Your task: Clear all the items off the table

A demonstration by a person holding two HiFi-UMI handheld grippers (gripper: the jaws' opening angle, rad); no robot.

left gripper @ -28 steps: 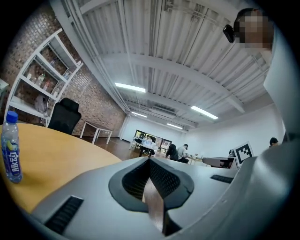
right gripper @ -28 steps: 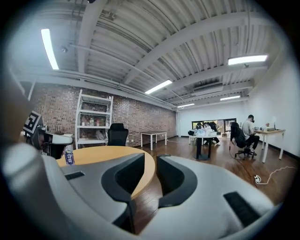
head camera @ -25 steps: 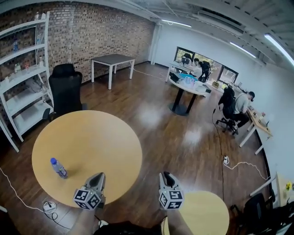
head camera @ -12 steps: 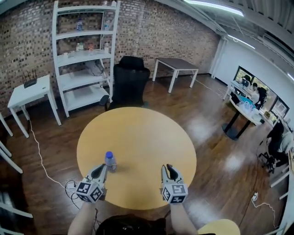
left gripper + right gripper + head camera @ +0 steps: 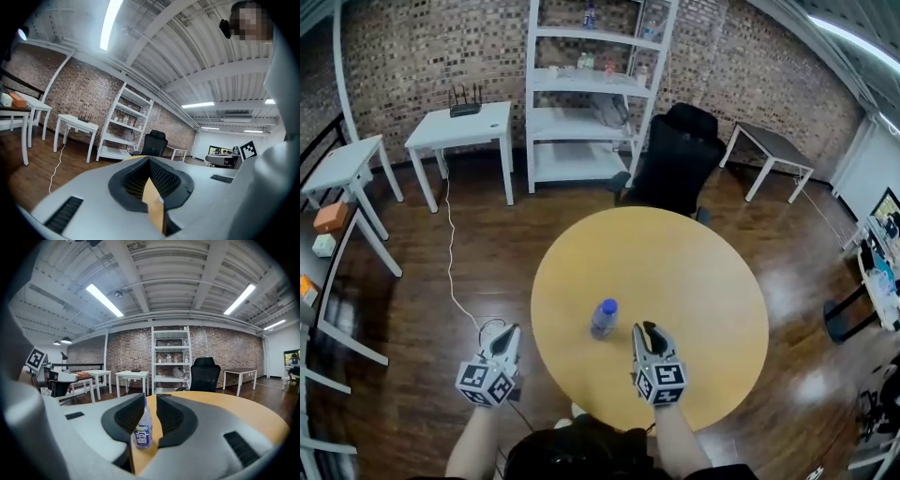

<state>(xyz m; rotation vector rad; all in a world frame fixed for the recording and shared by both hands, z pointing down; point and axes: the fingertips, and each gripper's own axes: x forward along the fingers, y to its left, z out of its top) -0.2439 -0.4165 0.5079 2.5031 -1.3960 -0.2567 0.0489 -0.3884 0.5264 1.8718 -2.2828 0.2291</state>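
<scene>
Bottle of blue-capped clear plastic [image 5: 603, 319] stands beyond right gripper's [image 5: 647, 329] narrowly parted, empty jaws; probably light and tippy: grip mid-body.

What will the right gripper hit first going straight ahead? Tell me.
Probably the water bottle, upright on the round table. It shows ahead of the right gripper, in the gap between its fingers, left of centre. Depth is unclear; the left finger might touch it first.

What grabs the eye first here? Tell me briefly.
A lone blue-capped bottle stands on the round yellow table, just ahead of the right tool. The left tool hangs beside the table, over the wooden floor. A black chair and white shelves stand behind.
</scene>
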